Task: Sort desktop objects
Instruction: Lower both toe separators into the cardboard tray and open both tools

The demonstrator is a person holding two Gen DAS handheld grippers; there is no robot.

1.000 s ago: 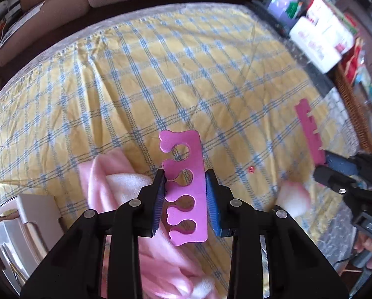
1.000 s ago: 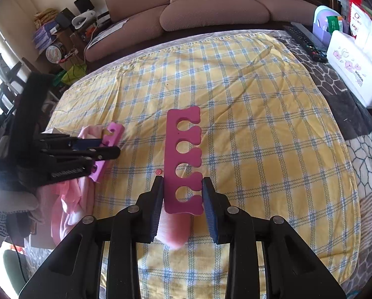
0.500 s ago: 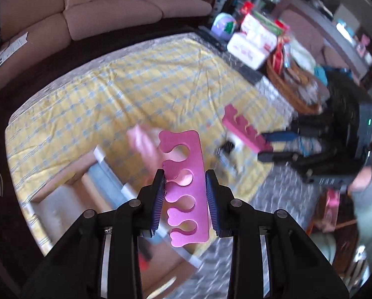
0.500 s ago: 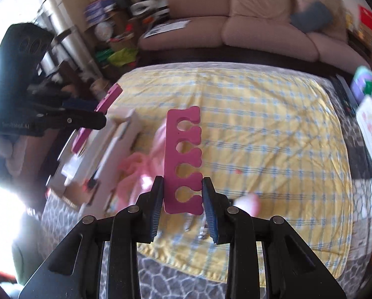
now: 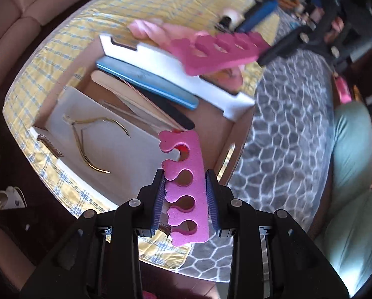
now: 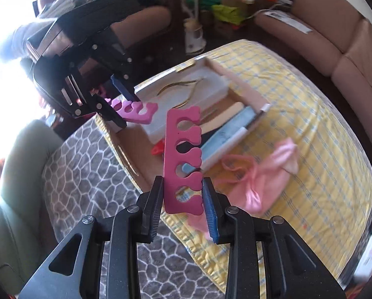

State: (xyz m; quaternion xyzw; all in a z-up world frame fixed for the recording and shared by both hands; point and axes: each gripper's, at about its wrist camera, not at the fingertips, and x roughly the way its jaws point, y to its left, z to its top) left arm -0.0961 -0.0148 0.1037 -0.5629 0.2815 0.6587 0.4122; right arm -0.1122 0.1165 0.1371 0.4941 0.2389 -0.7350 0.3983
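Observation:
My left gripper [image 5: 186, 182] is shut on a pink foam toe separator [image 5: 184, 189] and holds it above the near corner of an open cardboard box [image 5: 238, 134]. My right gripper [image 6: 182, 186] is shut on a darker pink toe separator [image 6: 182, 154] and holds it over the same box [image 6: 126, 147]. The right gripper's separator shows blurred in the left wrist view [image 5: 216, 49]; the left one shows in the right wrist view [image 6: 136, 109]. The box holds a white tray [image 5: 106, 147] with gold cuticle nippers [image 5: 86, 147], a blue nail file [image 5: 146, 82] and a wooden stick [image 5: 126, 92].
The box sits on a yellow checked cloth [image 6: 323, 129] over a grey patterned cover [image 5: 285, 129]. A pink cloth [image 6: 258, 177] lies on the yellow cloth beside the box. A brown sofa [image 6: 335, 39] stands behind. The person's green trousers [image 5: 348, 174] are at the right.
Both grippers have swung from over the yellow cloth to above the open box, each still holding its toe separator. The two separators now are close together over the box.

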